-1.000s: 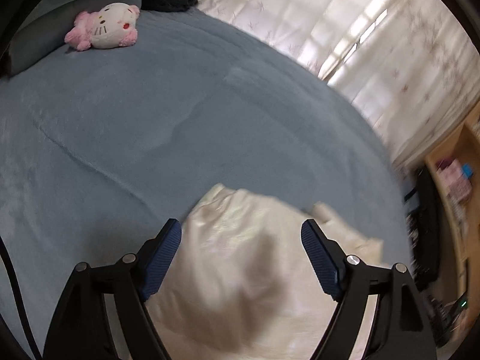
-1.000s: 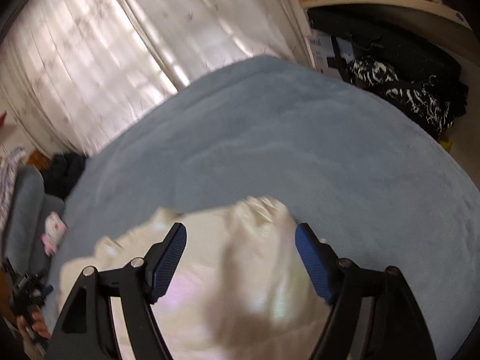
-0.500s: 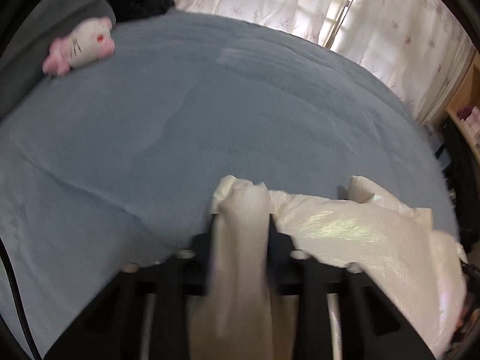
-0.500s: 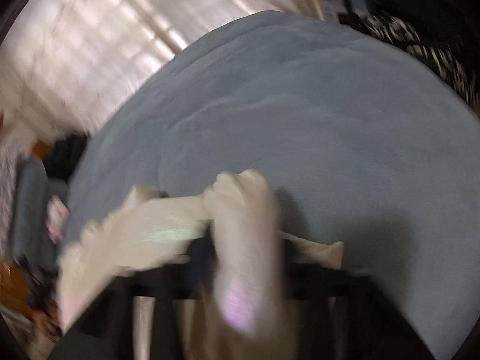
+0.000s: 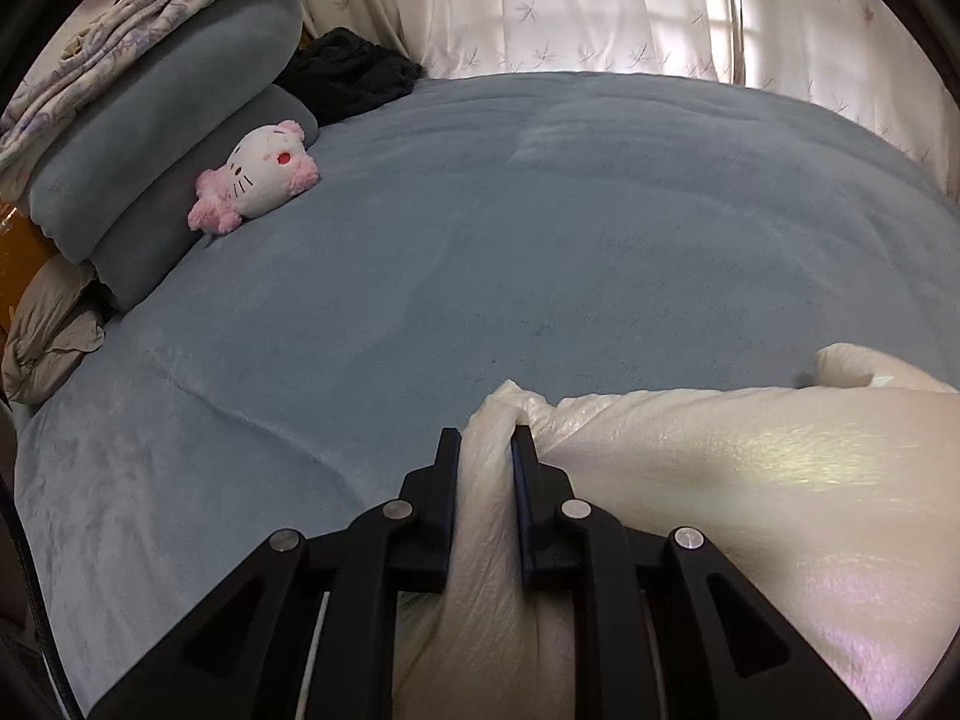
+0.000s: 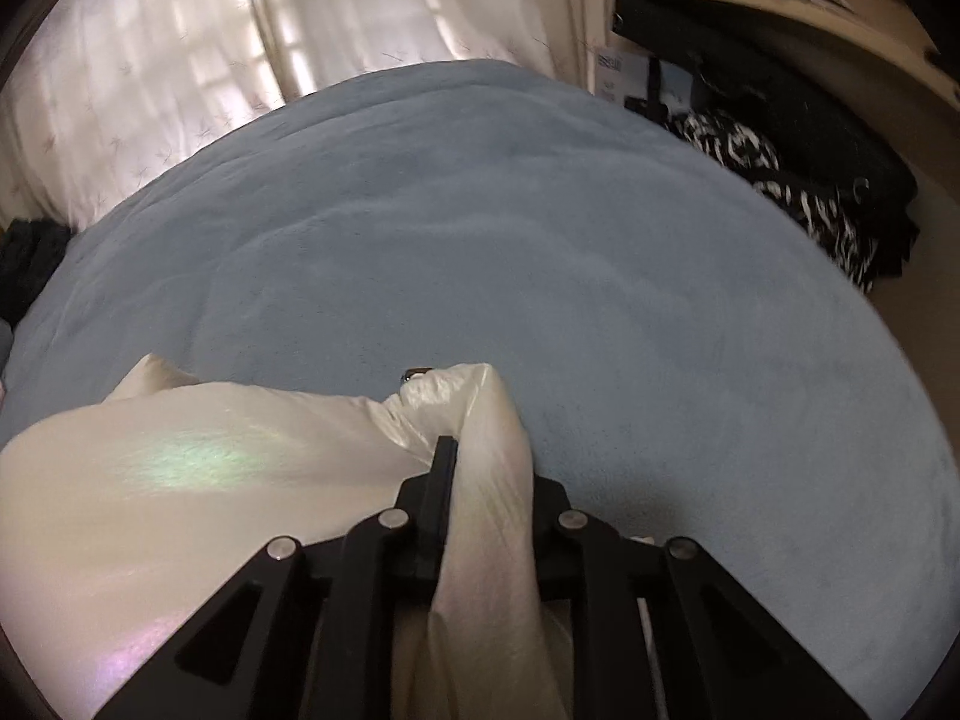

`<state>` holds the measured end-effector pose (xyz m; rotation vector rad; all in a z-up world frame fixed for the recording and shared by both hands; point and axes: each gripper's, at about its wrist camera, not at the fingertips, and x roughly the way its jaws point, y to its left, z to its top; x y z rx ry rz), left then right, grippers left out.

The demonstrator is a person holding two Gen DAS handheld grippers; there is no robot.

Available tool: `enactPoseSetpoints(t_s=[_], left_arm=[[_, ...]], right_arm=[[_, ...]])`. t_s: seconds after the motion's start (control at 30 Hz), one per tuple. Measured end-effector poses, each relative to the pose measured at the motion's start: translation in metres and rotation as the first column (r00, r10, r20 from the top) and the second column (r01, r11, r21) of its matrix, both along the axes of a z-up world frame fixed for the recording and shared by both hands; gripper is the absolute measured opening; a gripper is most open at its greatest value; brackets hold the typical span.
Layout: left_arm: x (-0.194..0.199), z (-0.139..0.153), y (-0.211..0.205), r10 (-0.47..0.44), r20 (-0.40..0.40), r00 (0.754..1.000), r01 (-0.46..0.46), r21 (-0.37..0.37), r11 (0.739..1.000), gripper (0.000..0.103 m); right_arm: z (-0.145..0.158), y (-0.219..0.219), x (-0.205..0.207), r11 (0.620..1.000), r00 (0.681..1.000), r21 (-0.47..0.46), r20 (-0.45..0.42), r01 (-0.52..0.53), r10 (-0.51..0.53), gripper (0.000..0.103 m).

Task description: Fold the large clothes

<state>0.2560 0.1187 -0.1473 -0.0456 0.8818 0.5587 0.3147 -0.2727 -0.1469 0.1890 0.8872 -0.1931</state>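
Left wrist view: left gripper [image 5: 486, 444] pinched tight on a bunched corner of the cream garment [image 5: 750, 516], fingers [image 5: 447, 462] nearly together with only a ridge of shiny fabric between them. Garment bulk spread from 6 toward 3 o'clock, lying low on the blue bed [image 5: 540, 240], a loose lump of it showing at about 3 o'clock. Pink plush toy [image 5: 255, 183] far off at 10 o'clock beside the stacked grey pillows [image 5: 162, 120], well apart from the work. Right wrist view: right gripper [image 6: 480, 450] likewise clamped on another bunched corner of the garment [image 6: 180, 480], cloth draped over and hiding the right-hand finger, left-hand finger [image 6: 441, 468] pressed against the fold. Cloth mass lying from 6 round to 9 o'clock, with open bed [image 6: 540, 240] ahead from 10 to 2 o'clock. Judged early in the task: two corners gripped, no neat fold visible, garment rumpled and puffy. Long axis judged to run side to side between the two grips, gripped edge facing the far curtains [image 5: 600, 6]. Left to do, likely: spreading flat, then folding over.
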Motion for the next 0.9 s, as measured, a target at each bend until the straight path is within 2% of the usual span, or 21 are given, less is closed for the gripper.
enactPoseSetpoints(t_s=[0.17, 0.23, 0.3, 0.37, 0.43, 0.5, 0.7, 0.77, 0.9], left_arm=[[0.005, -0.005, 0.008, -0.002, -0.01, 1.0, 0.002, -0.028, 1.0, 0.019], [0.005, -0.003, 0.01, -0.008, -0.006, 1.0, 0.008, -0.046, 0.999, 0.022], [0.003, 0.0, 0.013, -0.015, -0.008, 1.0, 0.015, -0.064, 0.998, 0.027], [-0.002, 0.006, 0.017, -0.029, -0.001, 1.0, 0.029, -0.091, 0.995, 0.038], [-0.009, 0.021, 0.016, -0.041, 0.04, 0.998, 0.045, -0.127, 0.991, 0.049], [-0.018, 0.039, 0.015, -0.039, 0.095, 0.995, 0.052, -0.146, 0.988, 0.05], [-0.032, 0.086, -0.027, -0.138, 0.209, 0.968, 0.173, -0.158, 0.972, 0.055], [-0.034, 0.091, -0.051, -0.181, 0.227, 0.957, 0.219, -0.156, 0.963, 0.059], [-0.029, 0.082, -0.098, -0.259, 0.221, 0.94, 0.293, -0.139, 0.946, 0.06]], right_arm=[[-0.005, -0.007, -0.002, 1.0, 1.0, 0.027, -0.005, 0.003, -0.003, 0.022], [-0.004, -0.01, -0.002, 0.999, 1.0, 0.037, -0.022, 0.019, -0.018, 0.034], [-0.002, -0.016, -0.001, 0.998, 0.998, 0.042, -0.047, 0.039, -0.037, 0.041], [0.006, -0.015, -0.005, 0.998, 0.998, 0.047, -0.049, 0.045, -0.042, 0.041], [0.016, -0.012, -0.011, 0.998, 0.998, 0.036, -0.039, 0.053, -0.051, 0.041], [0.031, -0.006, -0.018, 0.998, 0.999, 0.035, -0.01, 0.048, -0.047, 0.041], [0.084, 0.048, -0.037, 0.997, 0.992, 0.062, 0.12, -0.054, 0.046, 0.041], [0.092, 0.072, -0.042, 0.992, 0.985, 0.065, 0.144, -0.104, 0.094, 0.041], [0.089, 0.13, -0.036, 0.977, 0.97, 0.059, 0.149, -0.205, 0.194, 0.041]])
